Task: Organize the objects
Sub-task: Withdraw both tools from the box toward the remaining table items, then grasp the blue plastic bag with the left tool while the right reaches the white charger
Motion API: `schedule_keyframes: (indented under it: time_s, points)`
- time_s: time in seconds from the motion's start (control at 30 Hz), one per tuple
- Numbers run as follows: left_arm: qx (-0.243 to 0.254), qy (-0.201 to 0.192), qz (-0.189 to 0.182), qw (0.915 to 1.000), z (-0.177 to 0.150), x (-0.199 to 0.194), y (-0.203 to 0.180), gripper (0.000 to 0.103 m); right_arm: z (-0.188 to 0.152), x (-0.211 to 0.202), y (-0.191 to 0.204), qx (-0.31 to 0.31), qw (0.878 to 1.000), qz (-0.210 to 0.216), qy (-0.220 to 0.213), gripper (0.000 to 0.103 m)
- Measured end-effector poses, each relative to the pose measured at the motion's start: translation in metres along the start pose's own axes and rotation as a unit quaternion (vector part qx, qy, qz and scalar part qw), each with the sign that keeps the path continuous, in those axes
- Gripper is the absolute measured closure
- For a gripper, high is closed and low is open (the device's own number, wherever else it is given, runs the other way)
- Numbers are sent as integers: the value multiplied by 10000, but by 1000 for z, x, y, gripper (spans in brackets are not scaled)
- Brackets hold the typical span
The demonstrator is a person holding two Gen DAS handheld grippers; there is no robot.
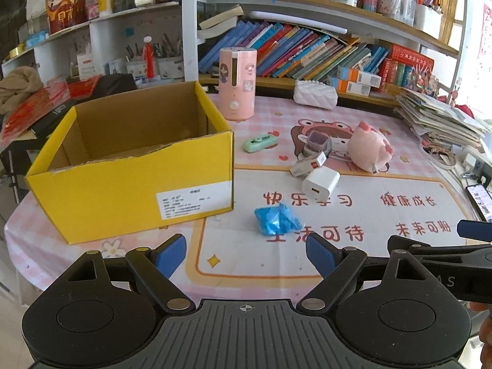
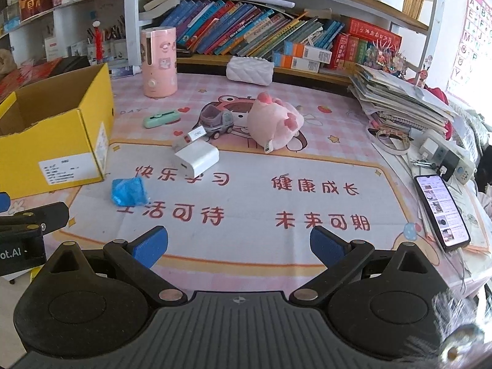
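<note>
An open yellow cardboard box (image 1: 129, 196) (image 2: 61, 141) stands at the left of the table. Loose items lie to its right: a blue crumpled wrapper (image 1: 276, 220) (image 2: 129, 191), a white charger cube (image 1: 319, 183) (image 2: 196, 156), a small white stick with a red label (image 1: 307, 164) (image 2: 192, 136), a grey toy car (image 1: 318, 141) (image 2: 216, 121), a pink plush (image 1: 369, 147) (image 2: 275, 121) and a green cutter (image 1: 261, 142) (image 2: 161, 118). My left gripper (image 1: 246, 255) is open and empty, just short of the wrapper. My right gripper (image 2: 238, 246) is open and empty over the mat.
A pink cylindrical appliance (image 1: 236, 83) and a white quilted pouch (image 1: 315, 93) stand at the back. A stack of papers (image 2: 399, 101), a power strip (image 2: 446, 156) and a phone (image 2: 442, 212) lie along the right edge. Bookshelves rise behind the table.
</note>
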State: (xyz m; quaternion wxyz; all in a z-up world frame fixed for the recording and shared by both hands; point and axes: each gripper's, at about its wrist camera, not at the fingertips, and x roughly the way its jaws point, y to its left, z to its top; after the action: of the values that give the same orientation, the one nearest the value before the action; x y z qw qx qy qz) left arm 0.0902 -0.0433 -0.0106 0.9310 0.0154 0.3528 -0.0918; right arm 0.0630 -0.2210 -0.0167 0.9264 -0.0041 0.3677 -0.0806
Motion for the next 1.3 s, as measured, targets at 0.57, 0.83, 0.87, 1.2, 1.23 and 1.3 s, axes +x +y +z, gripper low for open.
schedule_keyframes:
  time_s: [0.57, 0.83, 0.87, 1.2, 1.23, 1.3]
  points:
    - [-96, 151, 221, 9996, 19, 49, -32, 23, 37, 45, -30, -203, 9986, 469, -145, 14]
    - [-456, 592, 413, 9963, 21, 89, -35, 30, 46, 61, -33, -564, 9956, 717, -192, 19]
    - [-461, 599, 429, 9962, 22, 93, -37, 30, 47, 62, -32, -658, 9948, 744, -205, 19]
    - [-537, 934, 626, 9922, 22, 125, -42, 54, 61, 82, -31, -1192, 9862, 1121, -269, 19]
    - [-483, 943, 627, 9924, 23, 125, -43, 61, 63, 86, -31, -1210, 9856, 1156, -244, 19]
    - [-496, 1016, 566, 9920, 25, 123, -41, 63, 66, 94, -30, -1215, 9846, 1243, -168, 19]
